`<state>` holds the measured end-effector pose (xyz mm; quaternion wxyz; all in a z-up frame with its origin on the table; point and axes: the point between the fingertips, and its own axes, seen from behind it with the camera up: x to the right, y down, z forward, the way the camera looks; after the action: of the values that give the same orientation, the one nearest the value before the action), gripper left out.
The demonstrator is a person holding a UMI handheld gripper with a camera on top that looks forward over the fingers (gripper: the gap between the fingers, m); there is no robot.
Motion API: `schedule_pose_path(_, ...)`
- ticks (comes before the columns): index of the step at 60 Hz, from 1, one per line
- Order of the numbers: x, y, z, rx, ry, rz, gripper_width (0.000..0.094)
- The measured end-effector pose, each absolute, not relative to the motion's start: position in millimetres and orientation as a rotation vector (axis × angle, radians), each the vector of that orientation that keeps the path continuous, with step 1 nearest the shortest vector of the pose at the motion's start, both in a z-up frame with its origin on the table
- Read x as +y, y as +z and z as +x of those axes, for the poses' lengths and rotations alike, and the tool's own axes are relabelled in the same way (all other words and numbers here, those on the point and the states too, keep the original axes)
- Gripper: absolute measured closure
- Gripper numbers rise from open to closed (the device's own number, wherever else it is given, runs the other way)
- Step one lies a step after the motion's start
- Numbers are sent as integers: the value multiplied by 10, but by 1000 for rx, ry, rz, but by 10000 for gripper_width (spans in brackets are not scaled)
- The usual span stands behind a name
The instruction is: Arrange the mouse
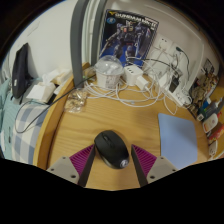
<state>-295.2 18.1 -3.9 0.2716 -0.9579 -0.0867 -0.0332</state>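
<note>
A black computer mouse point(110, 148) lies on the wooden desk point(90, 122), between my two fingers. My gripper point(112, 160) is open, its pink pads point(72, 163) standing a little apart from the mouse on either side. The mouse rests on the desk by itself, its rear end toward me. A light blue mouse pad point(186, 138) lies on the desk to the right of the mouse.
A white power strip with plugs and tangled cables point(150, 82) sits at the back of the desk. A clear plastic container point(107, 70) stands behind the mouse. A robot poster point(128, 35) is on the wall. Small items point(212, 122) lie beyond the mouse pad.
</note>
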Motion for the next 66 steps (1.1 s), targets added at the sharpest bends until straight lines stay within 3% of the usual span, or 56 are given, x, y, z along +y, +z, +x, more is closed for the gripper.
schedule_pose_path(14, 561, -70, -2798, -52, -89, -2600, 215)
schedule_pose_path(33, 435, -121, -2937, -26, 70, -2615, 243)
schedule_pose_path(38, 447, -118, -2956, -72, 76, -2599, 426)
schedule_pose_path(49, 458, -112, -2935, -106, 60, -2593, 621)
schedule_pose_path(55, 459, -105, -2935, -92, 68, -2603, 650)
schedule_pose_path(60, 507, 95, -2947, -122, 87, -2569, 648)
schedule_pose_path(66, 702, 754, -2864, -148, 85, -2451, 649)
